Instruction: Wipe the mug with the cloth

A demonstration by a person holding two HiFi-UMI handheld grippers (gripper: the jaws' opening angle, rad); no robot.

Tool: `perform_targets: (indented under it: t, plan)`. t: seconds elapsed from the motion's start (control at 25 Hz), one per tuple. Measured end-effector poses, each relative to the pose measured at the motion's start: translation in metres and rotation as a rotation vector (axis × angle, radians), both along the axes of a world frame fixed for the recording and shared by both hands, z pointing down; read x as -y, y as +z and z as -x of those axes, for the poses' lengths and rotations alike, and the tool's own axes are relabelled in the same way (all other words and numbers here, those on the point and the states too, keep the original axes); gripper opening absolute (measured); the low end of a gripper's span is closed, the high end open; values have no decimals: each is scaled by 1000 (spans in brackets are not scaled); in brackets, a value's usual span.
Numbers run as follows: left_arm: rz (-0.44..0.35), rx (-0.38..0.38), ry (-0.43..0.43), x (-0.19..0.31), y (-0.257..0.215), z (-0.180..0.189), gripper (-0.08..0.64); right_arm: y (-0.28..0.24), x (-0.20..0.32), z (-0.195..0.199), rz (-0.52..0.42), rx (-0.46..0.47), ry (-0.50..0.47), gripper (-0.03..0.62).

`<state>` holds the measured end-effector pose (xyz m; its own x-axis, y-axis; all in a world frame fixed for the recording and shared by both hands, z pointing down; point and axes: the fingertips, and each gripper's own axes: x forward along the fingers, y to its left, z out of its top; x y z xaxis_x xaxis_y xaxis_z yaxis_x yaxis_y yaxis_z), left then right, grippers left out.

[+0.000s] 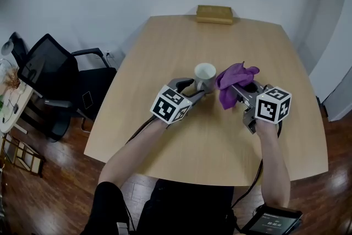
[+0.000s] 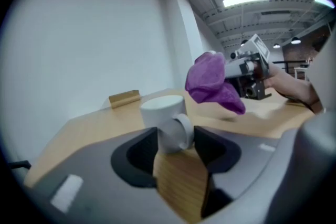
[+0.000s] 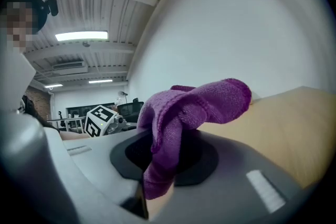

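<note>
A white mug (image 1: pixel 205 74) stands upright on the wooden table (image 1: pixel 181 36) near its middle. My left gripper (image 1: pixel 196 89) reaches it from the near left. In the left gripper view the mug (image 2: pixel 160 112) has its handle (image 2: pixel 184 131) between the jaws of my left gripper (image 2: pixel 176 138), which stand wide and do not visibly press on it. To the mug's right, my right gripper (image 1: pixel 239 92) is shut on a purple cloth (image 1: pixel 234 81), held off the table close to the mug. The cloth (image 3: pixel 184 113) bunches out of the jaws of my right gripper (image 3: pixel 163 155) and hides the fingertips.
A small wooden block (image 1: pixel 214 14) lies at the table's far edge. A black office chair (image 1: pixel 55 80) stands left of the table. A dark handheld device (image 1: pixel 272 220) shows at the bottom right, near the person's lap.
</note>
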<state>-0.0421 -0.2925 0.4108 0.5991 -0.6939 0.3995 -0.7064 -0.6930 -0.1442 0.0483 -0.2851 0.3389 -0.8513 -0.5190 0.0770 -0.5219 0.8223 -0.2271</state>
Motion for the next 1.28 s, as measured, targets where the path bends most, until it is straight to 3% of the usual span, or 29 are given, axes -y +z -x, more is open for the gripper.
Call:
perform_targets:
  t: [0.16,0.4,0.68,1.2,1.28]
  plan:
    - [-40,5,-113,20,-3,30,87,-9,7,-15,-15,29,43,74]
    - [-22,10,-109,59,-2,47,84,-6,7,-13,-14,9,49,75]
    - [5,-85,-124,89,-4,36,58,1,11,-18,-5,-5,77,74]
    - [7,-84,-94,81,-3,25,64,4,16,-20,4,-3,86,74]
    - [-1,-87,-90,80,-4,27,96,6,16,-20,11,4,83,74]
